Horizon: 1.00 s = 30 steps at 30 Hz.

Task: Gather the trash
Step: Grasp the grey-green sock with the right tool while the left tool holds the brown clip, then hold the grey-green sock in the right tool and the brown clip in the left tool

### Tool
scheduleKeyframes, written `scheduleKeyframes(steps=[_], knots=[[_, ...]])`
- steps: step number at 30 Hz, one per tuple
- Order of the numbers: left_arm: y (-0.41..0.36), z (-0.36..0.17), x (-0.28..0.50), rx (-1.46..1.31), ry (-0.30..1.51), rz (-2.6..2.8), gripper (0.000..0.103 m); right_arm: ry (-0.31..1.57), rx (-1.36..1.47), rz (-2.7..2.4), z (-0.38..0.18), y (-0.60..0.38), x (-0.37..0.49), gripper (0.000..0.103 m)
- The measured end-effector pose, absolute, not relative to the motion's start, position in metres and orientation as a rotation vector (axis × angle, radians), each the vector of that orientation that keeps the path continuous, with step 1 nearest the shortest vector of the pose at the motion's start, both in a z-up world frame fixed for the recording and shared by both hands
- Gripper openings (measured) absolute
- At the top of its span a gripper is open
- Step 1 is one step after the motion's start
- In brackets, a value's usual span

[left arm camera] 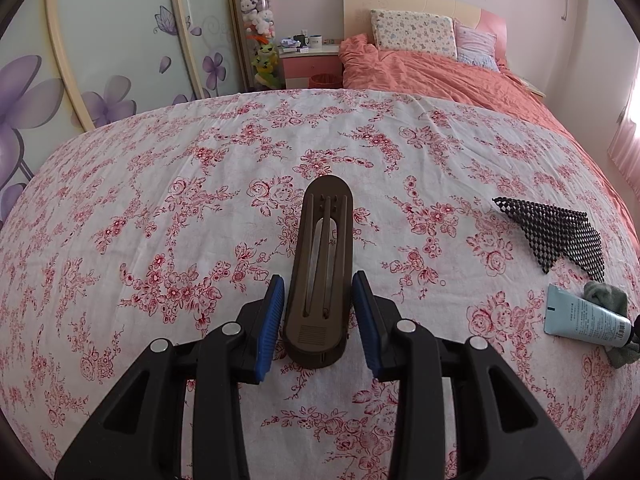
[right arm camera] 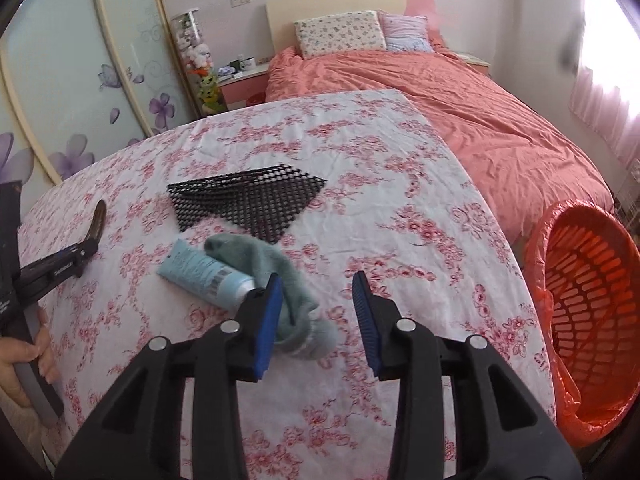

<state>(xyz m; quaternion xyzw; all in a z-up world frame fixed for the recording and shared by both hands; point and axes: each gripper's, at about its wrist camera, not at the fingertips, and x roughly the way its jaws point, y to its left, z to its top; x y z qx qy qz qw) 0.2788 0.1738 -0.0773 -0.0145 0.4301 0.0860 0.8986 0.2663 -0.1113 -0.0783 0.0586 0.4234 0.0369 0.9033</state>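
Observation:
A long brown plastic piece (left arm camera: pixel 322 268) lies on the floral cloth between the open fingers of my left gripper (left arm camera: pixel 319 284); the blue pads stand on either side of its near end, apart from it. It also shows in the right wrist view (right arm camera: pixel 97 220). My right gripper (right arm camera: pixel 318 286) is open and empty, just right of a grey-green sock (right arm camera: pixel 272 272) and a light blue tube (right arm camera: pixel 204 274). A black mesh mat (right arm camera: pixel 250 200) lies beyond them. An orange basket with an orange liner (right arm camera: pixel 588 280) stands at the table's right edge.
The table (left arm camera: pixel 160 200) is covered with a pink floral cloth. Behind it is a bed with an orange duvet (right arm camera: pixel 460 112) and pillows. A wardrobe with purple flowers (left arm camera: pixel 100 60) is on the left, a nightstand (left arm camera: pixel 310 60) at the back.

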Motion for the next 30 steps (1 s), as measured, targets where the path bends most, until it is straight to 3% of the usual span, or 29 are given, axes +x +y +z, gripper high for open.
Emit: scheduleKeyframes(steps=[5, 11, 20, 22, 24, 26, 30], knots=[[0.174, -0.077, 0.279, -0.03, 0.89, 0.178, 0.037, 0.89, 0.068, 0.132, -0.082, -0.099, 0.264, 0.038], [0.174, -0.077, 0.279, -0.029, 0.891, 0.179, 0.037, 0.919, 0.031, 0.182, -0.09, -0.086, 0.263, 0.054], [0.174, -0.078, 0.279, -0.029, 0.89, 0.179, 0.037, 0.923, -0.026, 0.145, -0.094, -0.075, 0.275, 0.054], [0.174, -0.078, 0.279, -0.029, 0.89, 0.179, 0.037, 0.912, -0.063, 0.144, -0.095, -0.07, 0.276, 0.048], [0.175, -0.078, 0.279, -0.03, 0.89, 0.179, 0.037, 0.906, -0.074, 0.155, -0.094, -0.067, 0.276, 0.029], [0.175, -0.078, 0.279, -0.03, 0.89, 0.179, 0.037, 0.903, -0.077, 0.128, -0.093, -0.071, 0.277, 0.019], [0.176, -0.078, 0.279, -0.034, 0.89, 0.177, 0.037, 0.895, -0.062, 0.034, -0.093, -0.089, 0.28, 0.016]])
